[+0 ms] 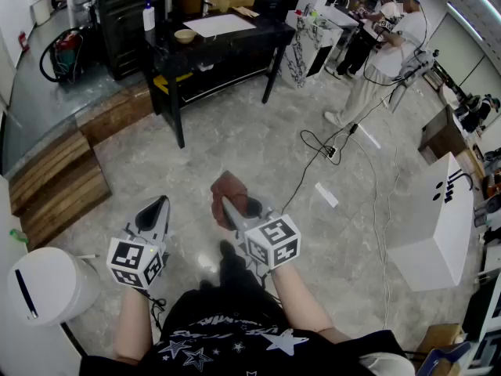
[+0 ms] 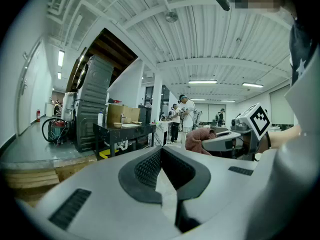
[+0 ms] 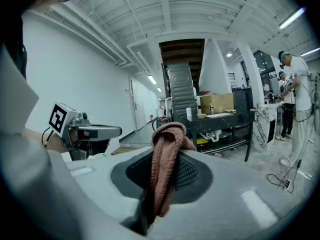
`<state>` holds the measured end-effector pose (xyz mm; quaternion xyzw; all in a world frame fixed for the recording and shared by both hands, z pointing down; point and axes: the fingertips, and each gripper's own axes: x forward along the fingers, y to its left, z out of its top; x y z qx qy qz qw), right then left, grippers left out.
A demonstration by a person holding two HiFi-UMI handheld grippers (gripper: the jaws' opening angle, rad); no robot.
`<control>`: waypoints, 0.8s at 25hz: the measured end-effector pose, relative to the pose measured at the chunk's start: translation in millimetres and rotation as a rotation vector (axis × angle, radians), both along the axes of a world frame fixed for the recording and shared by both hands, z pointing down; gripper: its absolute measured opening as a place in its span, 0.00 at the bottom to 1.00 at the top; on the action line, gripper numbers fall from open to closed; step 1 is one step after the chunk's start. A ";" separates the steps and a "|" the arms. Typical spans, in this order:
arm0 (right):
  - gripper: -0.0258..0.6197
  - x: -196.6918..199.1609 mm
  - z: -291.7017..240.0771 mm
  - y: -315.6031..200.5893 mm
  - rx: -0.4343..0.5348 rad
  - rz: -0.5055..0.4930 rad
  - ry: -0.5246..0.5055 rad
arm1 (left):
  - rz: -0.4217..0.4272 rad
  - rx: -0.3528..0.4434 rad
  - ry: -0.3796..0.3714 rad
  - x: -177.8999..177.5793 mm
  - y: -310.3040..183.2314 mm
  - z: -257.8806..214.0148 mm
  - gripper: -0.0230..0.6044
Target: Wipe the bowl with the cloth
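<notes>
The right gripper [image 1: 233, 212] has its jaws clamped on the brown cloth [image 1: 228, 186], carried ready for wiping, the left gripper [image 1: 161, 204] beside it pinched shut on nothing, and the bowl [image 1: 185, 35] well off at 11 o'clock on the black table [image 1: 262, 31]

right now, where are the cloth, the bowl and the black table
cloth [image 3: 165, 159]: right gripper view, middle of its hanging fold
bowl [image 1: 185, 35]: head view, its middle
black table [image 1: 270, 28]: head view, bare right end of its top
</notes>
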<state>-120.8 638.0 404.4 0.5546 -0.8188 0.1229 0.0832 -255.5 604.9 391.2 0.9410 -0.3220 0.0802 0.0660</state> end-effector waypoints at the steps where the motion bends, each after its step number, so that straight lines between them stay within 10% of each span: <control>1: 0.14 -1.2 2.7 2.2 -0.004 0.004 -0.001 | 0.005 -0.003 0.000 -1.3 2.8 2.8 0.05; 20: 0.14 -3.6 22.9 -4.1 -0.054 0.016 0.011 | -0.027 -0.110 0.028 -17.3 -6.3 35.8 0.05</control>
